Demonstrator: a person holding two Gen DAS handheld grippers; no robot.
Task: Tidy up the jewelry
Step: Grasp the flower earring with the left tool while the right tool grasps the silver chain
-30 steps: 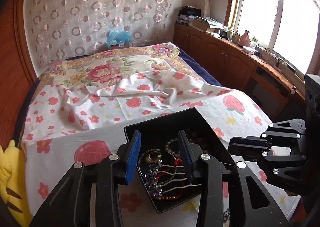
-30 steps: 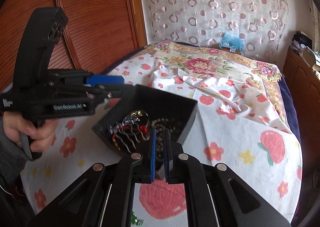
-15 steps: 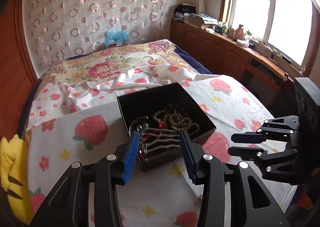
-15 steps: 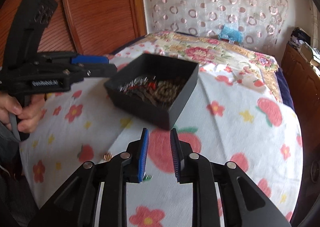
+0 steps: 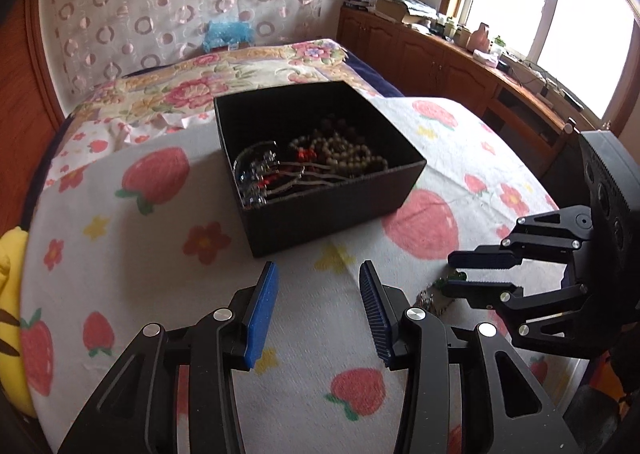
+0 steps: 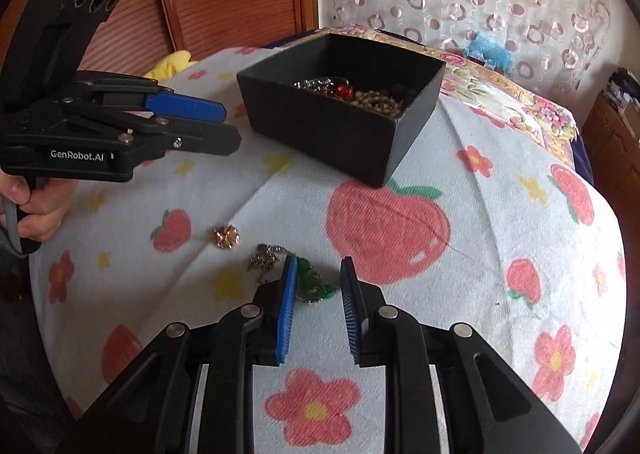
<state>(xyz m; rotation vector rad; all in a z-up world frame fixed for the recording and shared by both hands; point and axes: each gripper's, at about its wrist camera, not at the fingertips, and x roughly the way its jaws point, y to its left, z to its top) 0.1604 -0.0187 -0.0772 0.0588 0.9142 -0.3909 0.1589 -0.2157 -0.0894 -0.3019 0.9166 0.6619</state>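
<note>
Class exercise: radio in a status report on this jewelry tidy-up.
Both tools open, empty. Right tool over green brooch. Black box holds beads. Nothing in the way.

Two wrist fisheyes, each mounted behind its own fingers and looking forward and steeply down at a bed covered in a strawberry-print sheet [image 5: 160, 238]. The left wrist view sits close over the sheet, facing the patterned curtain wall, with the window and cabinets at right. The black box [image 5: 332, 210] is just ahead at centre, and the right gripper [image 5: 466, 272] enters from the right edge. The right wrist view is equally low and close, angled toward the wooden panelling and the same curtain. The box [image 6: 340, 126] sits upper centre, and the left gripper [image 6: 230, 126] comes in from the left. Both views share the box, the sheet, the curtain, and the green trinket [image 6: 314, 282] [image 5: 452, 278] lying near the right fingers.
</note>
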